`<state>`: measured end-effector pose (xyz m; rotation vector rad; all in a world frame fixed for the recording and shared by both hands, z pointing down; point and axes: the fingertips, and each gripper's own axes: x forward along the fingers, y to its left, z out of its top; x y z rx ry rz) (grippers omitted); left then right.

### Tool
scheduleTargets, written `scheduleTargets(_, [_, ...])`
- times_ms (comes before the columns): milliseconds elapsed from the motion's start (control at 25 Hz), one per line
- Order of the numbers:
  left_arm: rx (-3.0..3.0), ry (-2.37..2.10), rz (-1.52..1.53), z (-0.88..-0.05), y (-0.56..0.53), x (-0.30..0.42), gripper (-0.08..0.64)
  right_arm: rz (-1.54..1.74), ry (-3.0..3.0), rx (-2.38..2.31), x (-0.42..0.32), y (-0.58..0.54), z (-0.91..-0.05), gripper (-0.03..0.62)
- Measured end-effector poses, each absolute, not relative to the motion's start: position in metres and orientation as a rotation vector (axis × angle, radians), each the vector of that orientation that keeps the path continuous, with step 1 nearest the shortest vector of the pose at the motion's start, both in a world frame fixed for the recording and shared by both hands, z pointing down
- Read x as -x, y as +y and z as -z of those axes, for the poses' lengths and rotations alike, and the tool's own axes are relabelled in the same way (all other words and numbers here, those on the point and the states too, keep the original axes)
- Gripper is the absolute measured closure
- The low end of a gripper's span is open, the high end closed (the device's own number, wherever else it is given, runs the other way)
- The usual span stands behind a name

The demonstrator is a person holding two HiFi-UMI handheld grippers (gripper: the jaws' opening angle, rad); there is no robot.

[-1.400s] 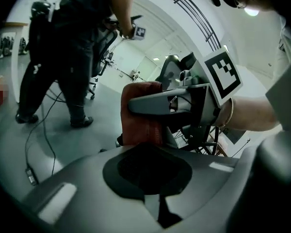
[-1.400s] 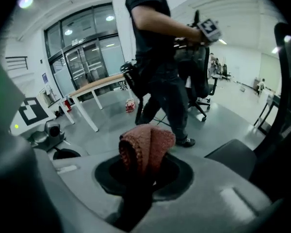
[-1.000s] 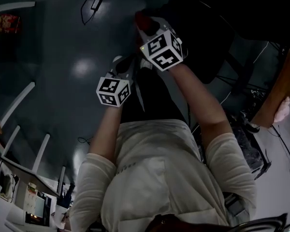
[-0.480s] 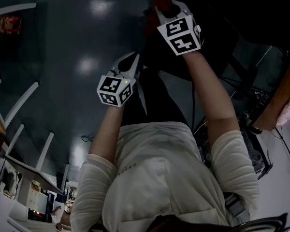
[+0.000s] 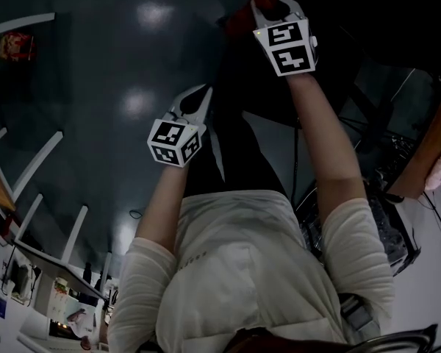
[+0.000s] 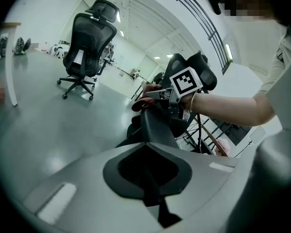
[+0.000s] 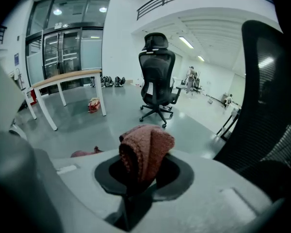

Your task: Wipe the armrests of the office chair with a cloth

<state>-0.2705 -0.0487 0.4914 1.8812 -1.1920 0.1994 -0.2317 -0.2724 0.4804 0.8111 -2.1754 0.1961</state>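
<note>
R tongs [image 7: 136, 181] are clamped on a rust-red terry cloth [image 7: 146, 149]. The cloth stands folded up out of the jaws and fills the gap. In head view R tongs sit at 12 o'clock, arm stretched fwd, w/ the cloth at the tip against the dark office chair [image 5: 338, 28]. The chair's mesh backrest [image 7: 269, 81] fills 3 o'clock of R gripper view, close by.

L tongs [image 6: 153, 178] have jaws drawn together w/ nothing btwn them. Just beyond them a black armrest [image 6: 155, 125] runs off toward 12 o'clock. The cloth sits at its far end, apparently touching the pad, w/ R tongs' marker cube [image 6: 184, 81] just above. In head view L tongs are lower, approx. 10 o'clock, well apart from R tongs and beside the person's dark trouser leg [image 5: 231, 153].

A second office chair [image 7: 157, 76] stands alone on the grey floor [image 7: 111, 125], at 12 o'clock in R gripper view and 10 o'clock in L gripper view. The person wears a pale long-sleeved top [image 5: 242, 271].
</note>
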Motion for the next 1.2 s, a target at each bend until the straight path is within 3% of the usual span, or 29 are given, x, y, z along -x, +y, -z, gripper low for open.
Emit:
scheduleTargets(840, [-1.869,-1.280,-0.248,-0.486,-0.051,0.273,0.545,-0.439,-2.118,-1.099,0.139,-0.250,-0.491,0.535])
scheduleTargets(1200, [-1.909,-1.368,-0.168,-0.444,-0.059,0.268,0.545,-0.530,-2.104,-1.151,0.096,-0.204,-0.475,0.534])
